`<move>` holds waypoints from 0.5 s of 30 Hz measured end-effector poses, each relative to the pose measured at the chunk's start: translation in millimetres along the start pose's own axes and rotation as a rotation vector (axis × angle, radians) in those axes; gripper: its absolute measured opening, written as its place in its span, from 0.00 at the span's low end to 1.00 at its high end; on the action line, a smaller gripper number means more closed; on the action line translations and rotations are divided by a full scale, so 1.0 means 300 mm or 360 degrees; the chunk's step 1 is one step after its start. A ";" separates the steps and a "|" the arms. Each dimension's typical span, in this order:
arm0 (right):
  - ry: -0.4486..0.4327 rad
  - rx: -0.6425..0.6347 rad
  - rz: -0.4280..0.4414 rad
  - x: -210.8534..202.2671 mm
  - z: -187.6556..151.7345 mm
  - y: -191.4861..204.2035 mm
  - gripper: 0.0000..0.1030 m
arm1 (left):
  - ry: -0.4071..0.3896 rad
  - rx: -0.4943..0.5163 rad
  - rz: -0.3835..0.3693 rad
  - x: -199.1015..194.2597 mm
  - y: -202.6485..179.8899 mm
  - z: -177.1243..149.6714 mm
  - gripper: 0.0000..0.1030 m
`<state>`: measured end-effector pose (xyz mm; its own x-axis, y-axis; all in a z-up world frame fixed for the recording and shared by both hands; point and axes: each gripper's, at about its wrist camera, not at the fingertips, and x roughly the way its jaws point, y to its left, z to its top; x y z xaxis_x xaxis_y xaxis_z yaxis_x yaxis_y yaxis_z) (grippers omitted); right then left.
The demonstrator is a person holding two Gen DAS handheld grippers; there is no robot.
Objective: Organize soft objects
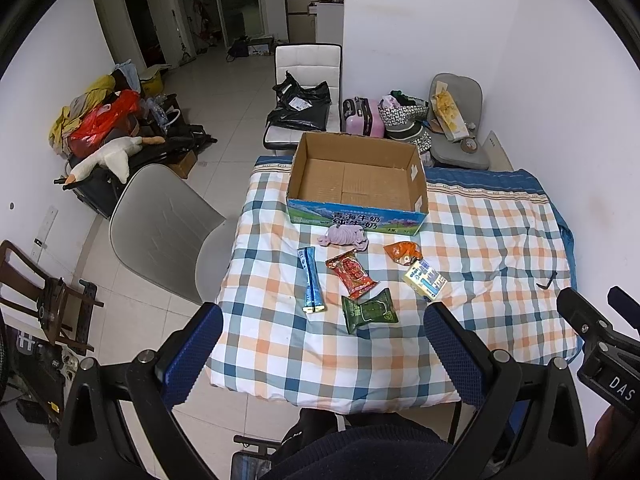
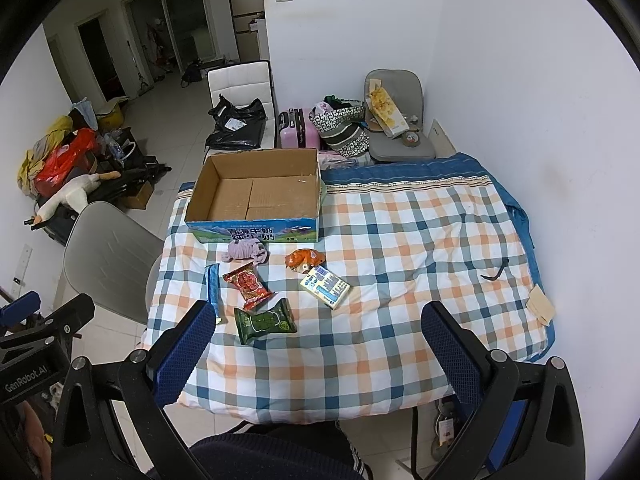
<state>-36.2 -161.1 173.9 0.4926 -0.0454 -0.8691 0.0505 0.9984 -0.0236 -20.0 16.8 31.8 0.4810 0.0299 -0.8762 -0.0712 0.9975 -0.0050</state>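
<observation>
The left gripper (image 1: 323,344) is hovering spread wide over the checked quilt (image 1: 480,248); a blue tube (image 1: 311,281), red packet (image 1: 354,275), green packet (image 1: 370,311), what looks like a lilac plush (image 1: 343,237), and orange pouch (image 1: 403,253) are lying before the cardboard box (image 1: 356,184); the right gripper (image 2: 316,344) is hanging equally spread.

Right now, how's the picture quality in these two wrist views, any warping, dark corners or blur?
Left wrist view: strong fisheye bending, black vignette in the corners, cardboard box and snack packets sharp, left tongs open and in focus. Right wrist view: same curved walls and dark rim, even indoor light with soft shadows, no glare on the plaid quilt, right tongs open.
</observation>
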 end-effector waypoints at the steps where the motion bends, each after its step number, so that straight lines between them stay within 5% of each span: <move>1: 0.0000 0.0000 0.0001 0.001 0.000 0.000 1.00 | 0.0000 0.0001 0.0000 0.000 0.001 0.001 1.00; 15: -0.0013 -0.0001 0.0002 0.001 -0.002 -0.002 1.00 | 0.0002 0.0002 -0.0003 -0.001 0.001 0.003 1.00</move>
<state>-36.6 -161.8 173.4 0.4995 -0.0443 -0.8652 0.0492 0.9985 -0.0227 -19.4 17.2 32.6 0.4802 0.0281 -0.8767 -0.0693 0.9976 -0.0060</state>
